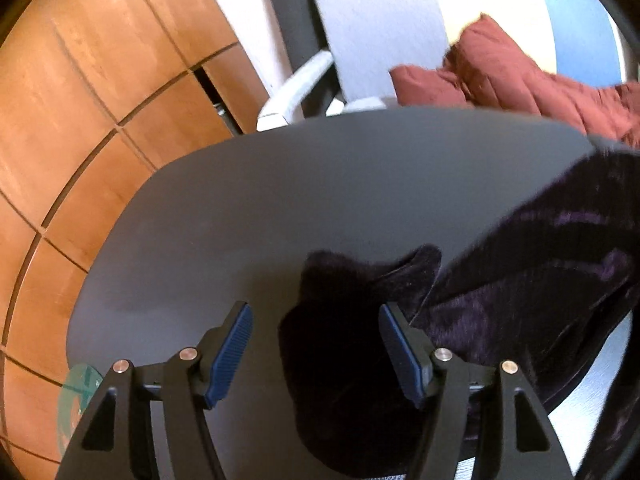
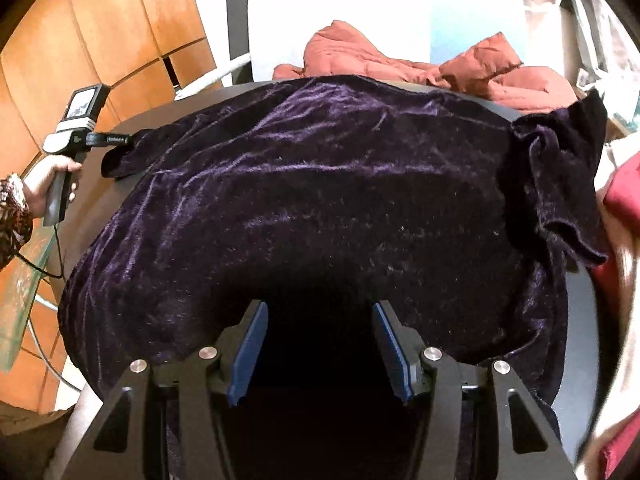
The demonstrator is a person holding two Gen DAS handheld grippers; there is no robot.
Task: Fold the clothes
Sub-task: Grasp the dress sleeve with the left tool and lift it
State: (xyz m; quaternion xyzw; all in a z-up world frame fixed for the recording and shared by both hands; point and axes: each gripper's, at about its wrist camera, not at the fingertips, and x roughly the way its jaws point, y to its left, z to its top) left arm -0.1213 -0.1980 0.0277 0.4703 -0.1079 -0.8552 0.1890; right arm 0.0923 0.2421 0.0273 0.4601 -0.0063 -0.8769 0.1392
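Observation:
A dark purple velvet garment (image 2: 320,180) lies spread over the round dark table (image 2: 100,208). Its right sleeve (image 2: 560,168) is bunched at the table's right edge. In the left wrist view the garment (image 1: 540,280) fills the right side, and its left sleeve (image 1: 352,320) lies between the jaws of my left gripper (image 1: 316,316). Those jaws stand apart, with a gap beside the left pad (image 1: 232,352). From the right wrist view, a hand holds the left gripper (image 2: 128,140) at that sleeve's end. My right gripper (image 2: 320,316) hangs over the garment's near edge, jaws apart.
A rust-red padded garment (image 2: 360,52) is heaped beyond the table's far edge, also seen in the left wrist view (image 1: 500,64). A grey chair (image 1: 376,32) stands behind. Wooden cabinet doors (image 1: 100,80) fill the left. A crimson cloth (image 2: 624,196) lies at the right edge.

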